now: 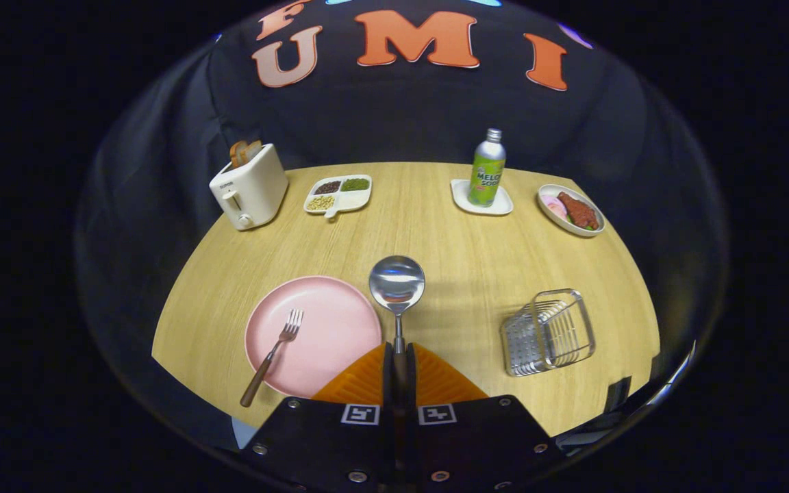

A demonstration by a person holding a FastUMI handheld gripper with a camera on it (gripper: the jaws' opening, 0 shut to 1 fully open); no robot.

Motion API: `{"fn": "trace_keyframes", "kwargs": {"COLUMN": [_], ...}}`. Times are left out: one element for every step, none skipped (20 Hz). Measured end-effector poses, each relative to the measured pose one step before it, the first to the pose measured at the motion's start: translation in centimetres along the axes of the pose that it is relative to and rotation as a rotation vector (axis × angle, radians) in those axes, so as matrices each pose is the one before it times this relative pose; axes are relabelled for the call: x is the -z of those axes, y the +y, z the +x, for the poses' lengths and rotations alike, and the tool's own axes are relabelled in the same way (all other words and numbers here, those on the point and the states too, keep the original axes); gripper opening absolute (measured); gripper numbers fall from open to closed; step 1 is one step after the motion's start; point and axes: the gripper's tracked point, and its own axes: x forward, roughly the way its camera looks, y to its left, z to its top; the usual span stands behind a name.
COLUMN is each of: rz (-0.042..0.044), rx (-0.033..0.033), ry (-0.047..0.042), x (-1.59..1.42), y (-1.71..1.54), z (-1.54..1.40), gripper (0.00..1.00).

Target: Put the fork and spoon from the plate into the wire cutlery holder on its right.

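A: Jaws of gripper (398, 357) clamped on spoon (398, 284) handle, bowl sticking straight ahead, lifted beside plate (312, 335).
B: Holder?
A: Wire cutlery holder (549, 331) off right, well apart. Fork (272, 355) on plate, left.

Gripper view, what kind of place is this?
Likely a staged dining table in a recording booth: toaster, soda bottle, pink plate. The gripper is shut on a spoon.

Pink plate (326, 329); brown-handled fork (272, 356); shiny silver spoon (397, 284); silver wire holder (549, 332).
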Motion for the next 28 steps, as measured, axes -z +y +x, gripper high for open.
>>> {"fn": "trace_keyframes", "kwargs": {"rz": [0.00616, 0.00551, -0.00018, -0.00363, -0.00226, -0.00449, -0.0022, -0.00297, -0.00753, -0.00957, -0.00797, -0.0028, -0.00166, -0.00351, -0.00745, -0.00373, -0.001, -0.00042, -0.005, -0.01481, -0.02217, -0.01391, -0.01587, -0.02155, -0.02074, -0.01234, -0.00699, -0.00614], "rx": [0.01372, 0.0159, 0.0166, 0.01641, 0.0174, 0.0159, 0.01653, 0.01178, 0.00898, 0.0086, 0.00627, 0.00226, 0.00112, 0.00258, 0.00565, 0.00712, 0.00141, -0.00493, -0.00683, -0.00885, -0.01525, -0.01326, -0.00645, -0.00511, -0.00404, -0.00424, -0.00621, -0.00497], "ry": [-0.00766, -0.01013, -0.00591, -0.00241, -0.00434, 0.00066, 0.0011, 0.00049, 0.00746, 0.00801, 0.01209, 0.01593, 0.01715, 0.02093, 0.03047, 0.02551, 0.01643, 0.01278, 0.01237, 0.01818, 0.02136, 0.0198, 0.02559, 0.01908, 0.01983, 0.01313, 0.01836, 0.0109], "x": [-0.265, -0.341, -0.351, -0.142, -0.209, -0.114, -0.202, -0.067, 0.131, 0.35, 0.218, 0.519, 0.432, 0.615, 0.754, 0.665, 0.327, 0.205, 0.054, 0.366, 0.449, 0.196, 0.163, 0.226, -0.015, -0.146, -0.13, -0.172], "y": [-1.419, -1.414, -1.471, -1.402, -1.433, -1.228, -1.264, -1.134, -0.937, -0.859, -0.684, -0.512, -0.343, -0.329, -0.33, -0.284, -0.124, 0.022, 0.078, 0.097, 0.103, -0.054, -0.079, -0.162, -0.149, -0.115, -0.044, 0.042], "z": [-0.489, -0.49, -0.192, -0.232, -0.247, -0.111, 0.033, 0.037, 0.084, -0.035, 0.217, 0.045, 0.3, 0.438, 0.334, 0.302, 0.19, 0.313, 0.242, 0.252, 0.119, 0.253, 0.244, 0.199, 0.192, 0.114, 0.182, 0.173], "gripper": [0.06, 0.06, 0.06, 0.06, 0.06, 0.06, 0.06, 0.06, 0.06, 0.06, 0.06, 0.06, 0.06, 0.06, 0.06, 0.06, 0.06, 0.06, 0.06, 0.06, 0.06, 0.06, 0.06, 0.06, 0.06, 0.06, 0.07, 0.07]}}
